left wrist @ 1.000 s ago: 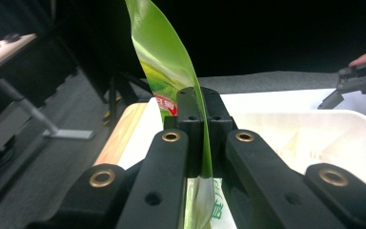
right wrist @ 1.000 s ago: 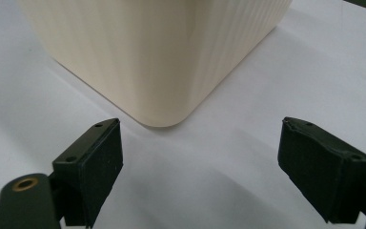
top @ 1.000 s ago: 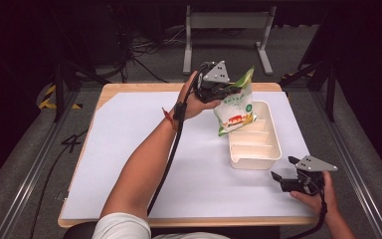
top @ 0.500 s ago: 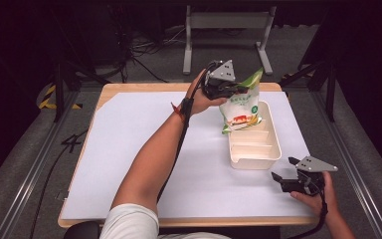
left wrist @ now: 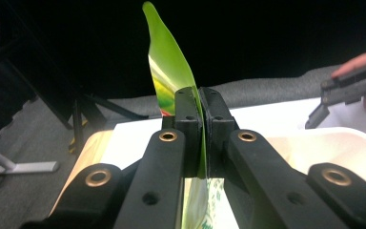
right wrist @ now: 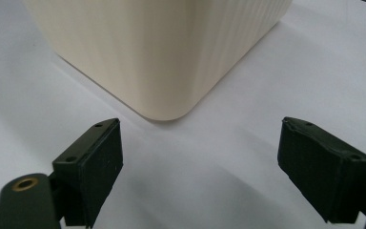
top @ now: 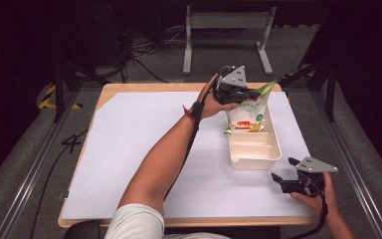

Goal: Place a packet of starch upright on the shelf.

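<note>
Left arm is stretched way out across the desk, bare forearm angled up and to the right, a band round the wrist, hand wrapped around the left tongs (top: 238, 92) at the far side. Those tongs are clamped tight, pads pressed together with just a thin sheet pinched between them, grey plate on top. The right hand (top: 314, 191) sits low at the near right corner, holding the right tongs (top: 283, 169) close to the surface, pointing left, jaws spread wide apart with nothing in between.
</note>
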A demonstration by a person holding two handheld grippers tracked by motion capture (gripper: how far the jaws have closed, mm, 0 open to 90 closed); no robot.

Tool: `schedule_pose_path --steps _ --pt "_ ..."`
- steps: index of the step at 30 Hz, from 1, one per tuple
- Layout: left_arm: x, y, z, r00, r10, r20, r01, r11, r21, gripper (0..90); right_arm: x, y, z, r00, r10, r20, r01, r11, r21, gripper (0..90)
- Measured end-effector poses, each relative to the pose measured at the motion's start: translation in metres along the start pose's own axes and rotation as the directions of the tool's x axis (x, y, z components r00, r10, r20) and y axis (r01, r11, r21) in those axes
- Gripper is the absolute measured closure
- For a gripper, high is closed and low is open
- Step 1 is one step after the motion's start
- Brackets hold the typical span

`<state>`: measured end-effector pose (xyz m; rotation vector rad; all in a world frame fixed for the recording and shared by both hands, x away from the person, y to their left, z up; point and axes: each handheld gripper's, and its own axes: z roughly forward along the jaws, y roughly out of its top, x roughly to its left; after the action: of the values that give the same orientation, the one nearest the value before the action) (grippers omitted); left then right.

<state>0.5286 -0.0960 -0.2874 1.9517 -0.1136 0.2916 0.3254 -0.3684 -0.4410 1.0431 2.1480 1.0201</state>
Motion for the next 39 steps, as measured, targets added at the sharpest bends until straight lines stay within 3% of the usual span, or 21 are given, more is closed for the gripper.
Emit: schedule_pose_path --steps 5,9,15,18,21,22,26,34,39 --pt "-0.004 0.004 0.008 0.9999 0.003 -0.016 -0.003 1.0000 0.009 89.4 0.000 0.000 0.000 1.0000 0.001 -0.002 -0.001 1.000 -0.001 15.2" --pt "-0.003 0.007 0.009 0.9996 -0.005 -0.027 0.004 0.9999 -0.012 89.5 0.000 0.000 0.000 1.0000 0.001 -0.004 -0.001 1.000 -0.003 15.2" --pt "-0.002 0.000 0.014 0.9998 -0.017 -0.004 0.017 0.9999 0.001 88.6 0.000 0.000 0.000 1.0000 -0.001 -0.007 0.001 1.000 -0.004 15.2" --pt "-0.003 -0.005 0.015 0.9992 -0.039 0.008 0.039 0.9991 -0.016 87.3 0.001 0.000 0.000 1.0000 -0.002 -0.007 0.002 1.000 -0.003 15.2" --pt "-0.002 -0.004 0.010 0.9973 -0.074 0.005 0.074 0.9937 -0.084 83.7 0.001 0.000 0.000 1.0000 -0.004 -0.008 0.004 1.000 -0.002 15.2" --pt "-0.002 -0.003 0.008 0.9971 -0.076 0.003 0.076 0.9935 -0.085 83.7 0.001 0.000 0.000 0.9999 -0.006 -0.008 0.006 1.000 -0.002 15.2" --pt "-0.004 -0.002 0.006 0.9988 -0.045 -0.016 0.044 0.9984 -0.036 83.6 0.001 0.001 0.000 0.9999 -0.005 -0.009 0.005 1.000 -0.002 15.3" --pt "-0.003 -0.011 0.001 0.9972 -0.066 -0.036 0.066 0.9977 -0.013 82.9 0.002 0.001 0.000 0.9999 -0.012 -0.007 0.012 1.000 0.000 15.3" --pt "-0.003 -0.019 -0.003 0.9949 -0.087 -0.052 0.087 0.9962 0.004 77.0 0.002 0.001 0.001 0.9999 -0.014 -0.008 0.014 1.000 0.002 15.3"
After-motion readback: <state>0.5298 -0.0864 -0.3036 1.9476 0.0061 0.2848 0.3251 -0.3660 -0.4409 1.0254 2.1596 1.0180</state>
